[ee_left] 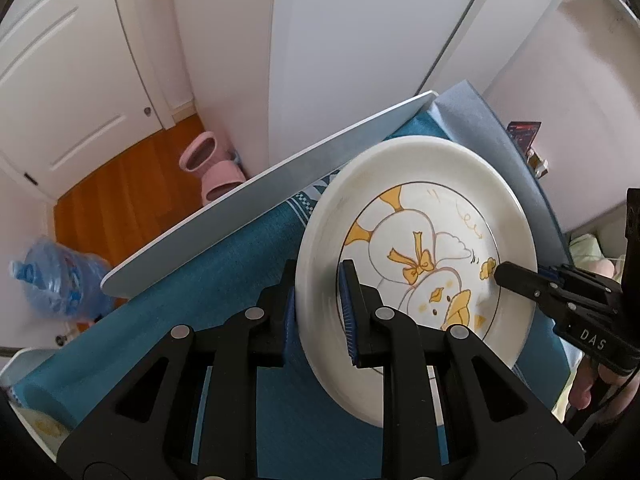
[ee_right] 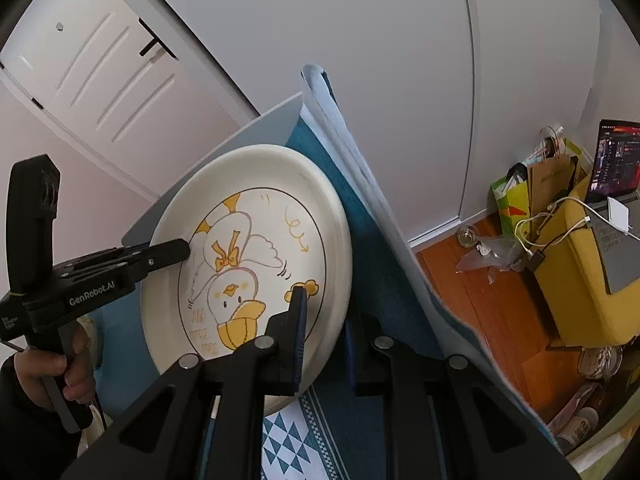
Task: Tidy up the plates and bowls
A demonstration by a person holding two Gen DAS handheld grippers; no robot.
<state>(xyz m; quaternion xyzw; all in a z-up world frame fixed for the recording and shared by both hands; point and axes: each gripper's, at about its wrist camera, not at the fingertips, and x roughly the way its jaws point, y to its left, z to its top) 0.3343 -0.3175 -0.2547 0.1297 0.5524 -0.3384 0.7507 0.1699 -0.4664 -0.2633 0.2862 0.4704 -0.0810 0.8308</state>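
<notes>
- Plate with yellow duck cartoon is tilted up off the teal tablecloth, pinched on opposite rims by both claws.
- Left gripper: jaws closed down to rim thickness, one blue-padded finger on the plate's face, the other behind it; the plate sits just ahead and to the right of this claw.
- Right gripper: same clamp on the opposite rim, one finger across the printed face near the small yellow blob, the other behind; the plate fills the space ahead-left of it.
- In the right wrist view the left gripper's fingertip lies on the rim at the far side, with the person's hand on its handle below.
- White table edge runs beyond the plate, and a folded pale blue cloth lies past its far rim.
- Step, as I judge it: two-handed carry of one plate, mid-transfer toward a stacking spot. No bowl or stack is visible ahead of either claw, so the destination can't be told.
- Next move likely needs both claws moving together at matched spacing, levelling the plate before set-down; uneven motion could twist or slip the glazed rim.
- Readable text: "GenRobot.AI" on the left gripper body in the right view, "DAS" on the right gripper in the left view. Writing on the plate under the duck is too small to read.
</notes>
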